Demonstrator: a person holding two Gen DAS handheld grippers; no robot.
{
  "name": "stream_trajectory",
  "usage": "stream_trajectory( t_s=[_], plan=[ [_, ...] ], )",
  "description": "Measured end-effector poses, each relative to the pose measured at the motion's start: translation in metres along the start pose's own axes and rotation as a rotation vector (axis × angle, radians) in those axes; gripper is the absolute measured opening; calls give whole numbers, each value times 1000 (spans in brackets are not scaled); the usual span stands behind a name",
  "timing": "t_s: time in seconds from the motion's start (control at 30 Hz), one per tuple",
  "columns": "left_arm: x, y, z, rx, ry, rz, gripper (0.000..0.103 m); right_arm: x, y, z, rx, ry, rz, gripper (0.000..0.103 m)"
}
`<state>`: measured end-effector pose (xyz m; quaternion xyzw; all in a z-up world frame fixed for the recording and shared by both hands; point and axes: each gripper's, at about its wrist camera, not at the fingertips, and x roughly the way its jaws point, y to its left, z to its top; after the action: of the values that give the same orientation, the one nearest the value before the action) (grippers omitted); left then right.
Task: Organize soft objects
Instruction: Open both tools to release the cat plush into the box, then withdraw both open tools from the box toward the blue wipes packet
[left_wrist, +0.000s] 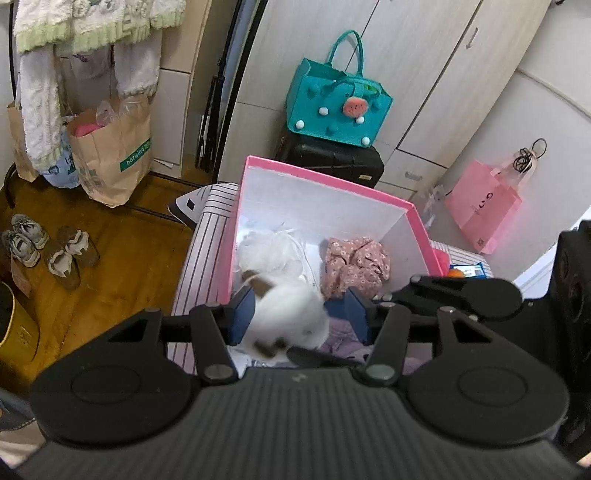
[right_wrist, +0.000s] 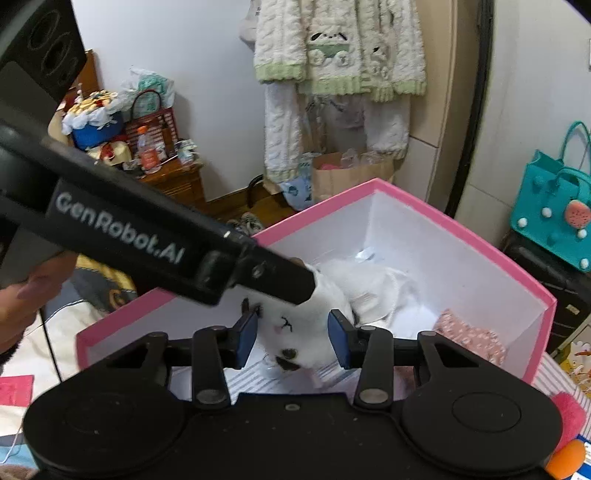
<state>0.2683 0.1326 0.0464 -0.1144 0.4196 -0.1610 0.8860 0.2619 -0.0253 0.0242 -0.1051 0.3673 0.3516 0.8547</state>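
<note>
Now you have the plush (right_wrist: 295, 332) between both sets of pads, just above the near edge of the pink box (right_wrist: 406, 192). Your right gripper (right_wrist: 293, 338) brackets its face; the pads sit close on either side, but I cannot tell whether they press. Your left gripper (left_wrist: 295, 317) flanks its white body, left pad touching, right pad with a sliver of gap, so that hold is unclear too. Lower it straight into the box, onto the bare floor nearer than the white fabric (left_wrist: 273, 247) and the floral cloth (left_wrist: 356, 264) at the box's far side. Open both together, so neither drags it out.
</note>
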Motion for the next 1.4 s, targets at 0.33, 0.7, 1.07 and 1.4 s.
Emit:
stream_trajectory(
  t_s=[0.33,0.7,1.07,1.4],
  plan=[
    [-26,-6,-12,26,-50,28,53,-32,4,-11,51,-19,15,48],
    [-68,-31,-40,176,-87,115,65,-90,13,-41,134,-59,-20,49],
    [-122,-61,-69,330,-97,100,79,-149,42,-62,112,-78,-104,56],
    [-160,-80,-95,382,-64,82,82,-190,73,-80,67,-116,-120,59]
  ],
)
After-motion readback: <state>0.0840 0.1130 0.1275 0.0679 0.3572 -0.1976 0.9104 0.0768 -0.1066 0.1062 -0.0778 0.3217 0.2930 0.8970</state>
